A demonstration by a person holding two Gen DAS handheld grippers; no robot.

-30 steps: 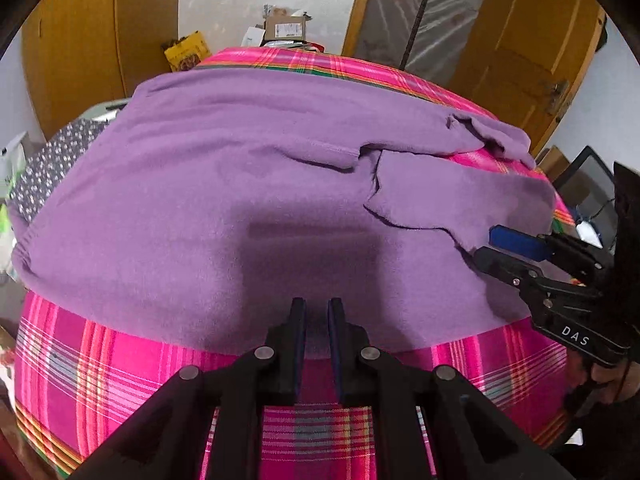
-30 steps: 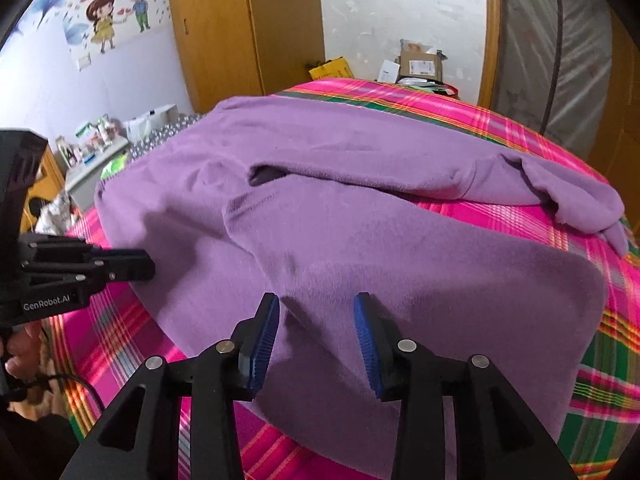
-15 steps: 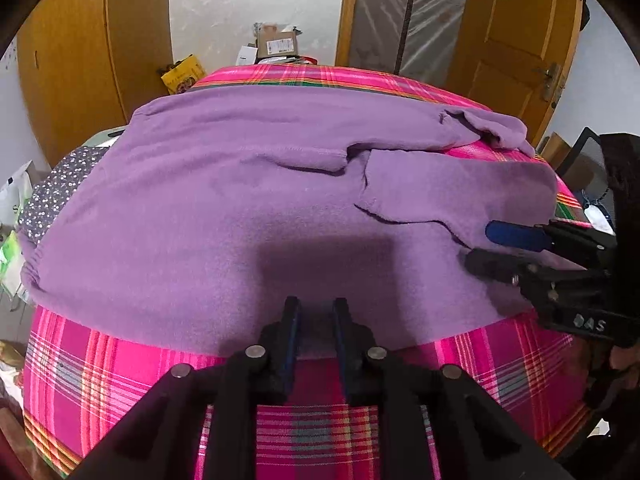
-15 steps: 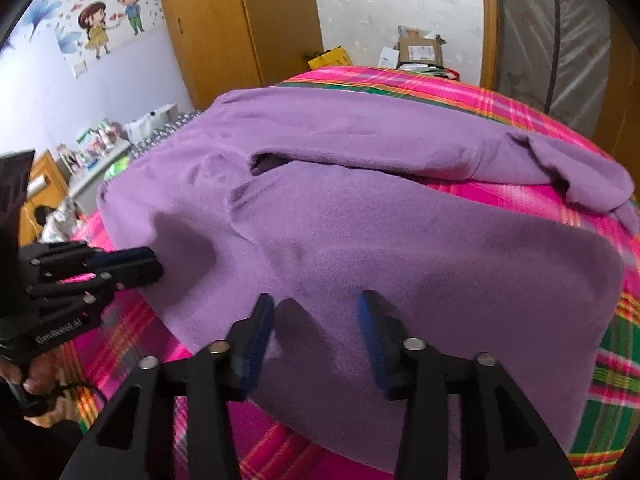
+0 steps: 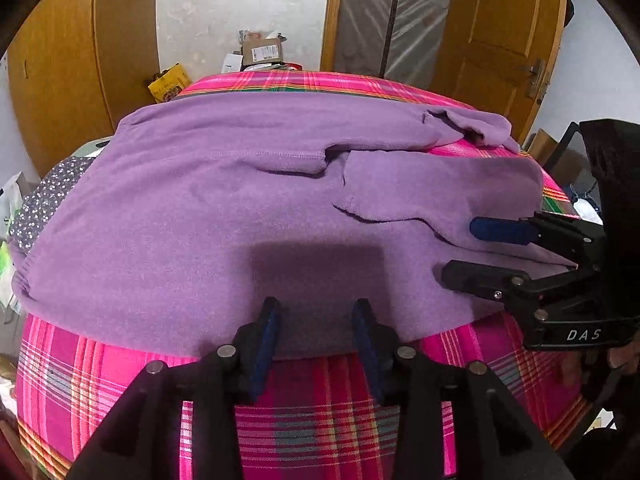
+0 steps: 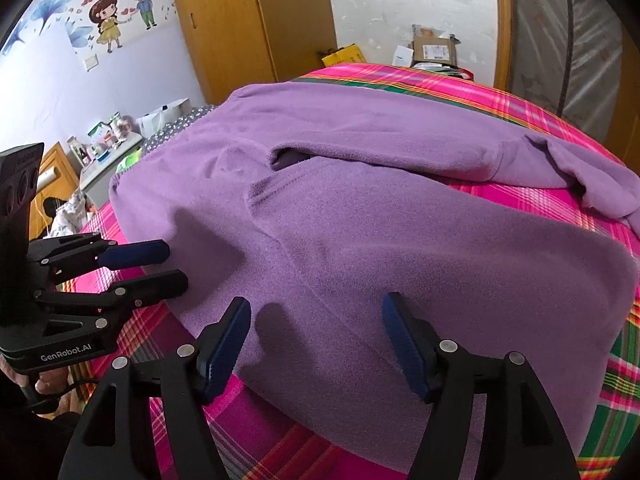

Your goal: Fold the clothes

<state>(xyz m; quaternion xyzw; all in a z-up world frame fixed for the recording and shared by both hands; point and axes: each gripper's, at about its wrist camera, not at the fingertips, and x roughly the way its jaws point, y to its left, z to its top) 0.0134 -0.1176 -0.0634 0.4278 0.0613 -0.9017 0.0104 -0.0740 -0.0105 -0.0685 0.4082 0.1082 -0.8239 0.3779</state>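
A purple fleece garment (image 5: 192, 216) (image 6: 400, 216) lies spread on the bed's pink plaid sheet (image 5: 320, 412), with one side folded over its middle. My left gripper (image 5: 316, 312) (image 6: 174, 265) hovers at the near hem. Its jaws are opening; the hem lies under them and they press on nothing. My right gripper (image 6: 316, 308) (image 5: 460, 250) is over the folded part near the garment's right edge. Its jaws are opening wide, and the cloth lies flat below them, unpinched. One sleeve (image 6: 592, 184) lies bunched at the far right.
Wooden wardrobe doors (image 5: 72, 64) and a door (image 5: 492, 40) stand behind the bed. Cardboard boxes (image 5: 260, 50) sit past its far end. A dotted cloth (image 5: 44, 200) hangs off the left side, near a low table with bottles (image 6: 108, 140).
Both grippers' jaws have spread apart: the left from almost shut, the right from half open to wide. The purple cloth has settled flat on the bed.
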